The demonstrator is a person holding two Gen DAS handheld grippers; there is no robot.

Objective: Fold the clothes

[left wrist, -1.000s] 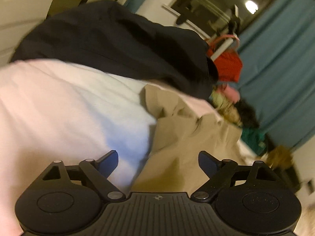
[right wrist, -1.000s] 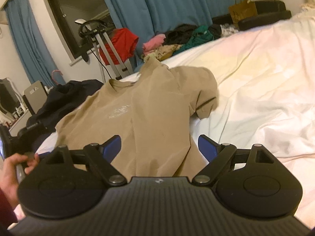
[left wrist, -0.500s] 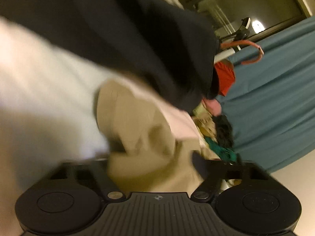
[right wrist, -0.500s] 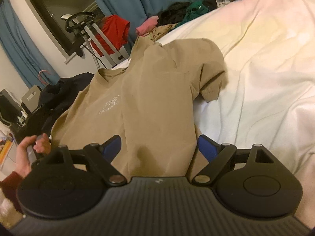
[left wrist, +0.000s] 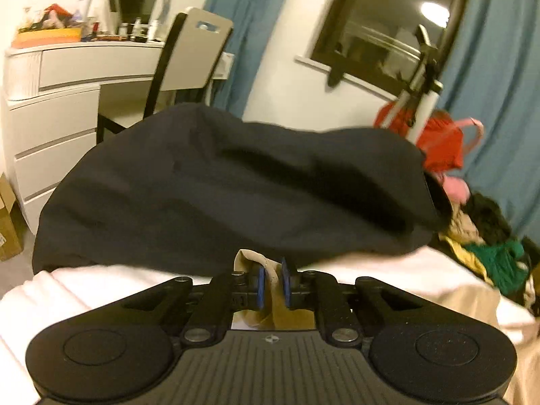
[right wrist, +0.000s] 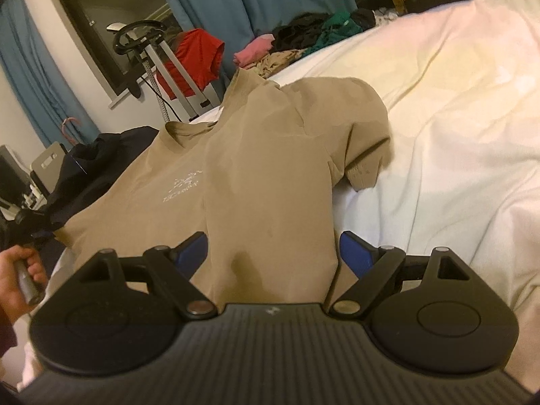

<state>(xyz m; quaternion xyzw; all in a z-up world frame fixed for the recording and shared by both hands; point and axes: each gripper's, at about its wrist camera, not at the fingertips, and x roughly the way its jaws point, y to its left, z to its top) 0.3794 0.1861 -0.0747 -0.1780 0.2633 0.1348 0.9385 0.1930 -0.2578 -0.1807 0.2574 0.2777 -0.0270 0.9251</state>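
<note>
Tan shirt pinched between left hand-held gripper pads.

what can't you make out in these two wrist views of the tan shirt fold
- Right wrist view: the tan t-shirt hem is hidden behind the right gripper body; its jaws stand open.
- Right wrist view: the shirt's chest print is too small to read.
- Left wrist view: which part of the shirt the left gripper pinches is unclear; only a small fold shows.
- Left wrist view: the black garment is blurred and hides the bed beyond.
</note>
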